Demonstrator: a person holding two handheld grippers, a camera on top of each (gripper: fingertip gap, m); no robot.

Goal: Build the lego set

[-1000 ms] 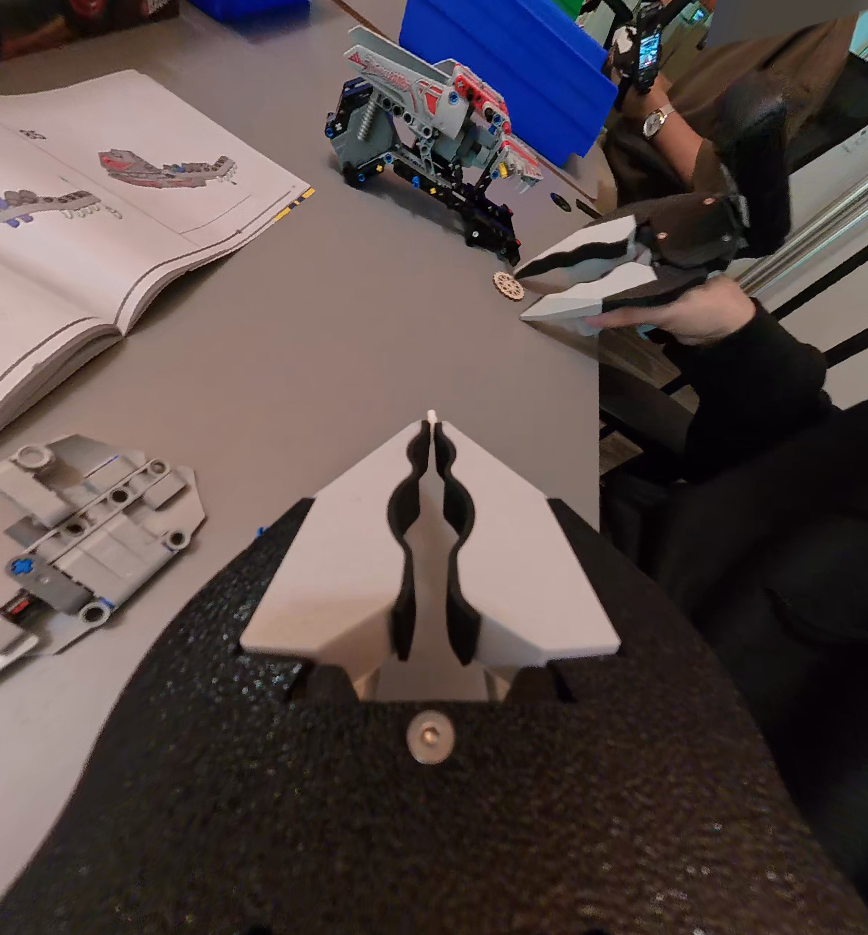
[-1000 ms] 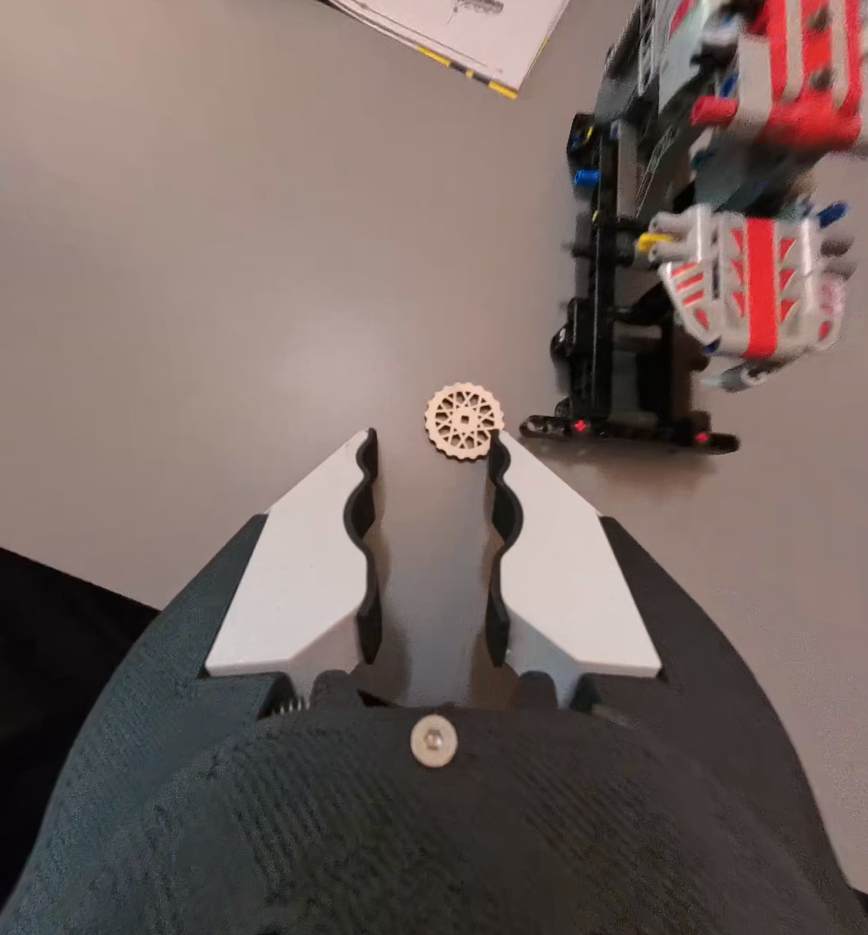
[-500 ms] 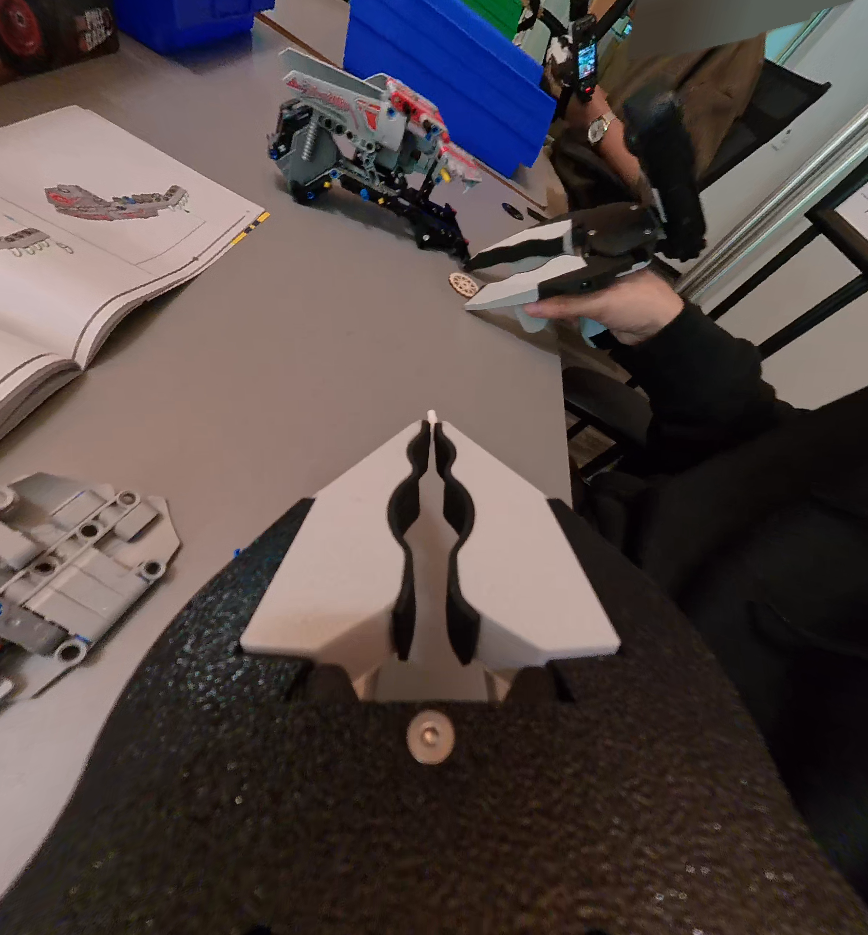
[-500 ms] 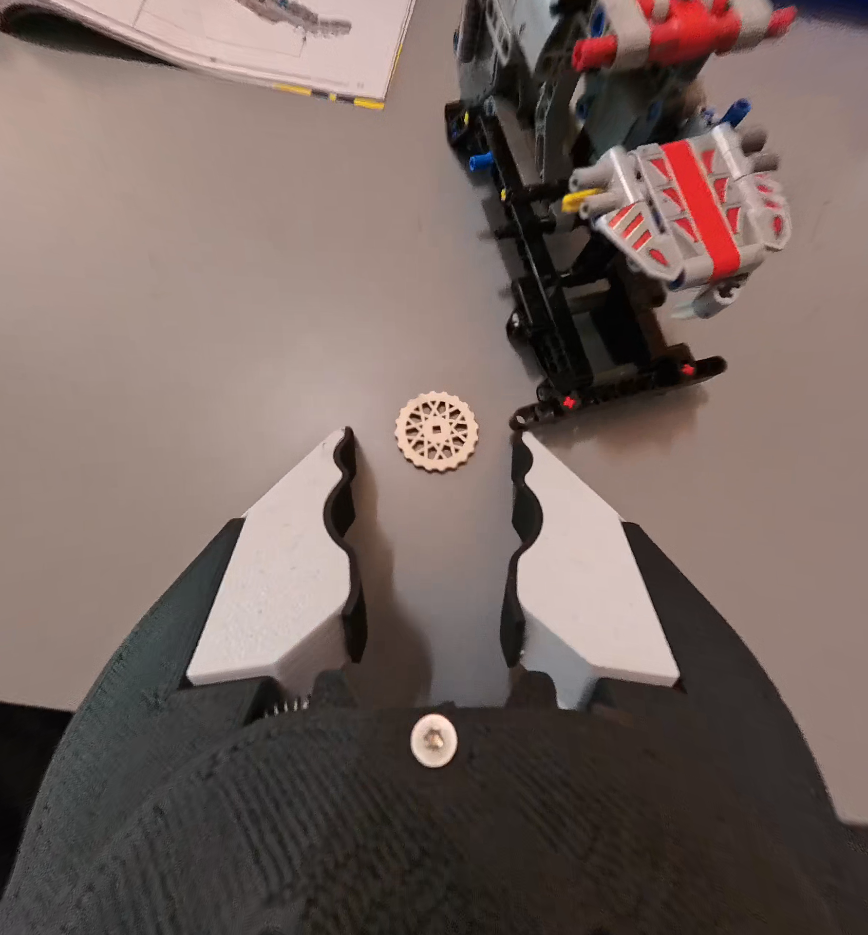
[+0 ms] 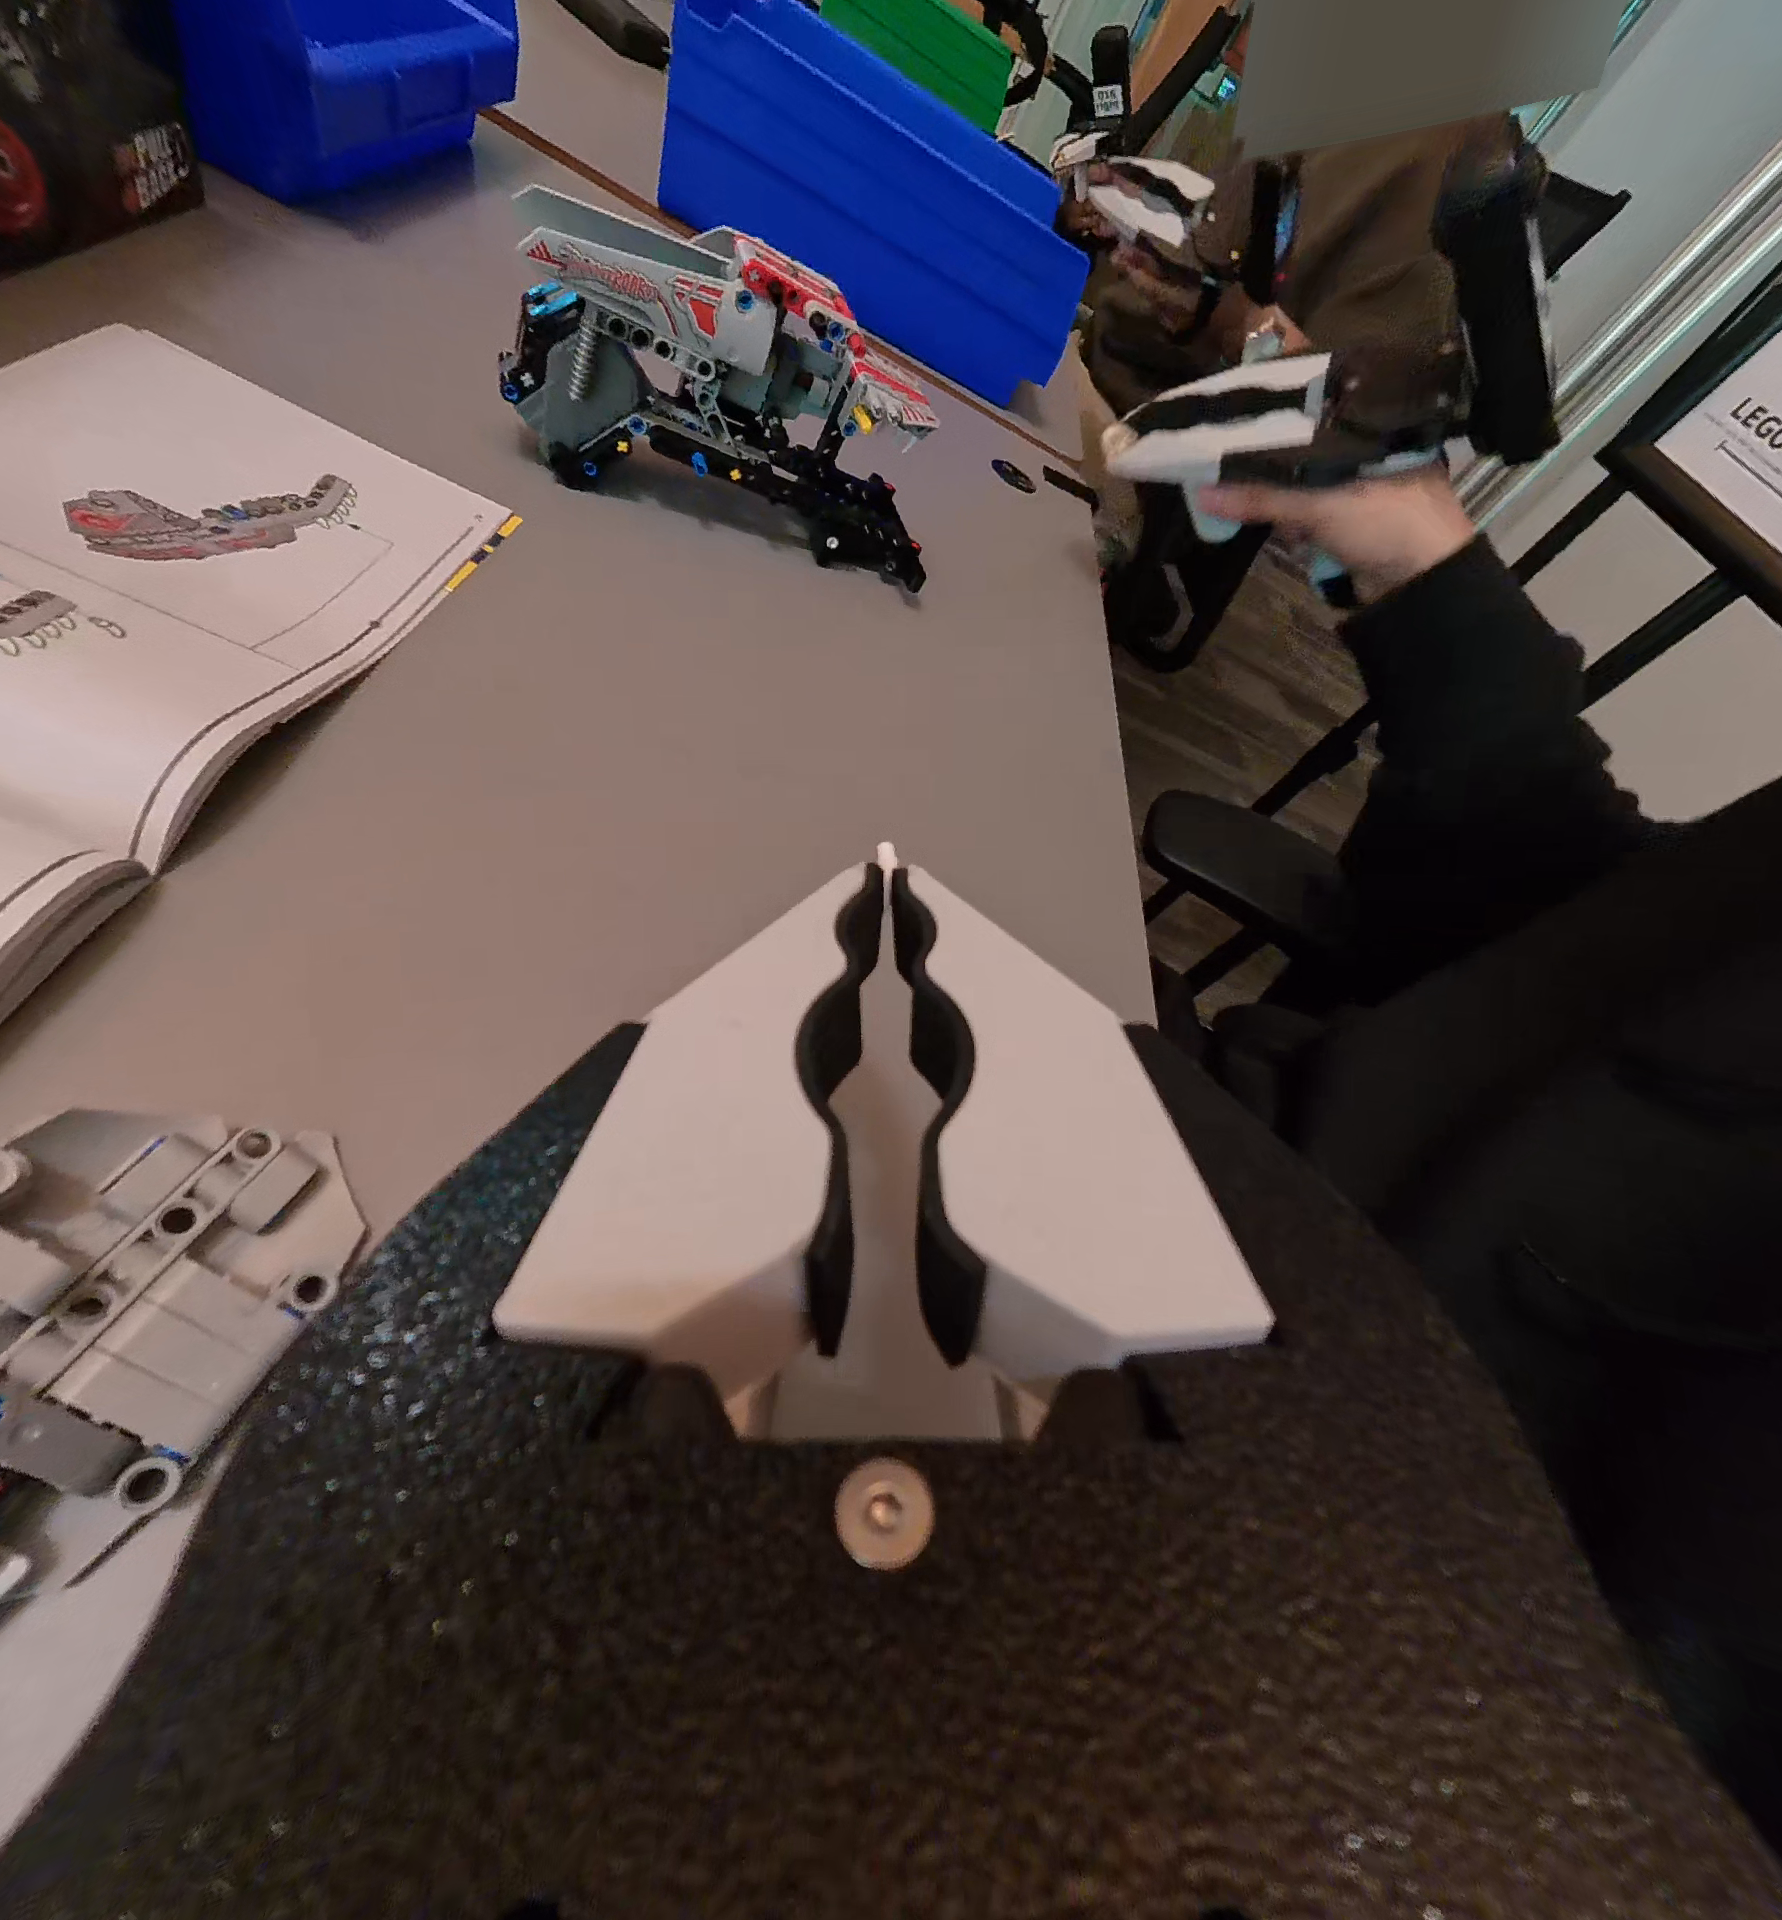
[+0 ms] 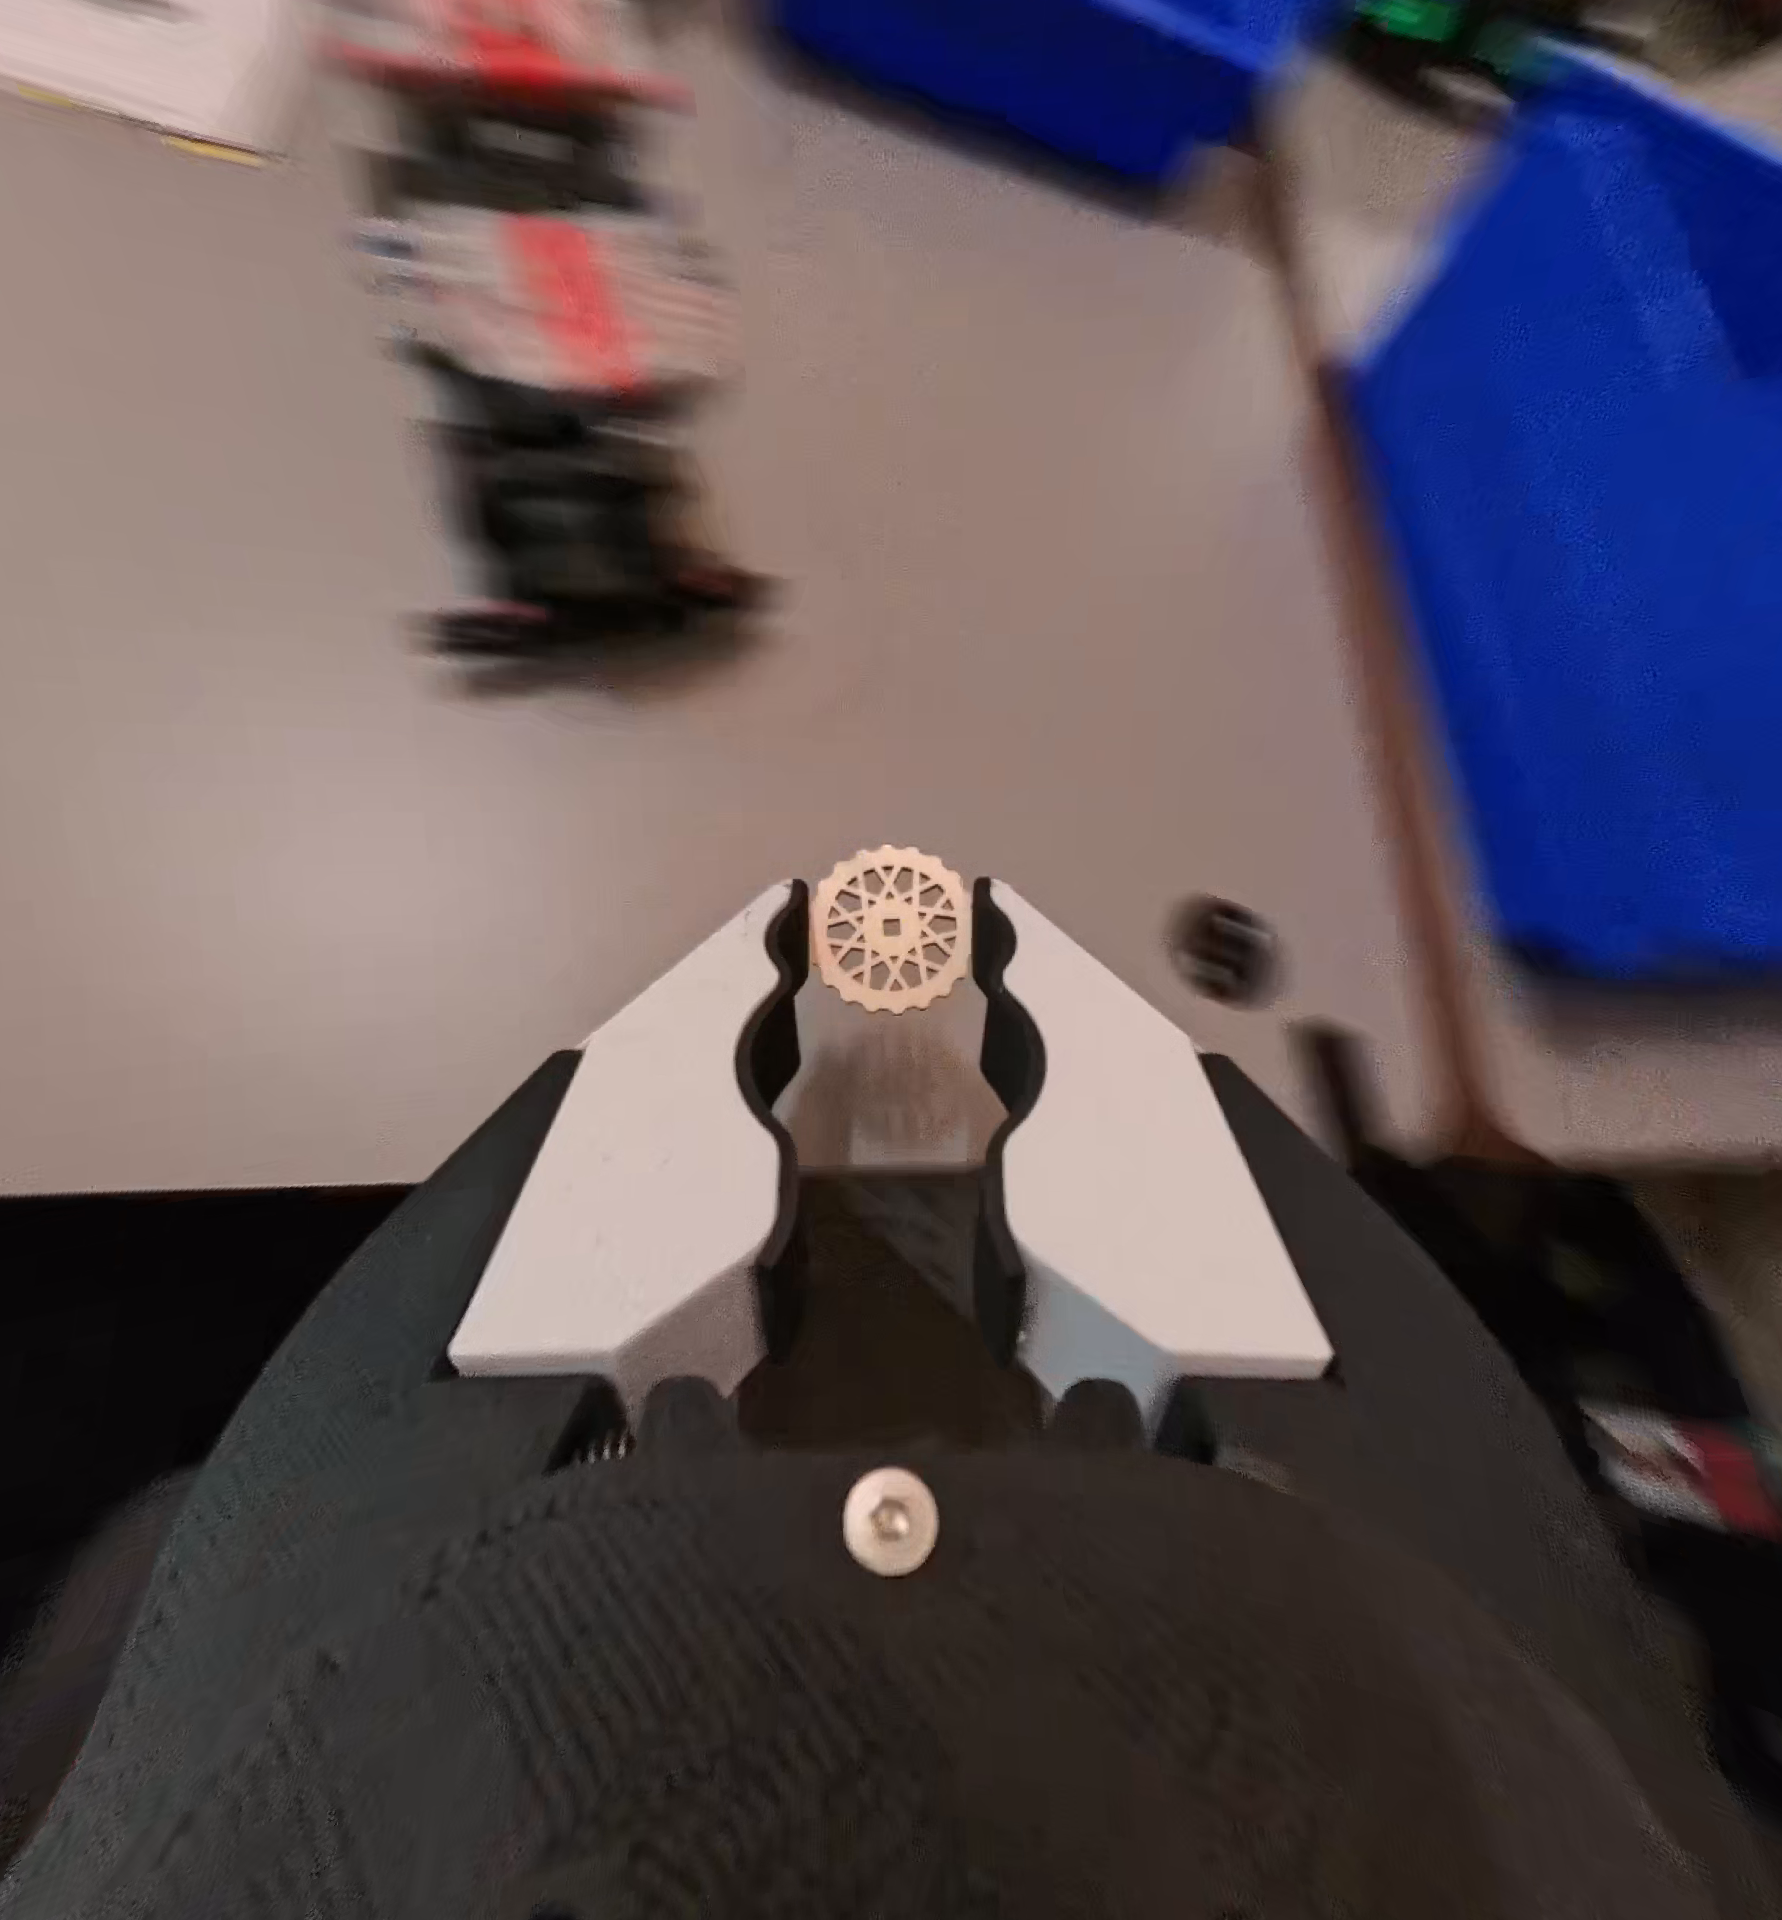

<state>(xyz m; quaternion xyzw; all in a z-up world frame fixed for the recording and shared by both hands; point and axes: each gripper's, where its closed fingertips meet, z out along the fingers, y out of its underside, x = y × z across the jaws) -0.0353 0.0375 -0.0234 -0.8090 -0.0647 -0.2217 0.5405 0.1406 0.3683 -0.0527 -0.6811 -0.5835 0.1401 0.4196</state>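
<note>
**Tan gear pinched, lifted off the tabletop**

While the left gripper (image 5: 885, 883) clamps a tiny white pin (image 5: 886, 854) near the tabletop's (image 5: 606, 790) right edge, the right gripper (image 6: 889, 902) grips the tan gear (image 6: 889, 928) at its tips, the lego model (image 5: 710, 395) standing toward the far edge.

Right hand-held gripper (image 6: 887, 899) has lifted the gear (image 6: 889, 928).

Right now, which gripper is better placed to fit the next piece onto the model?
Right. The right gripper holds the tan gear; the left gripper pinches only a small white piece.
</note>
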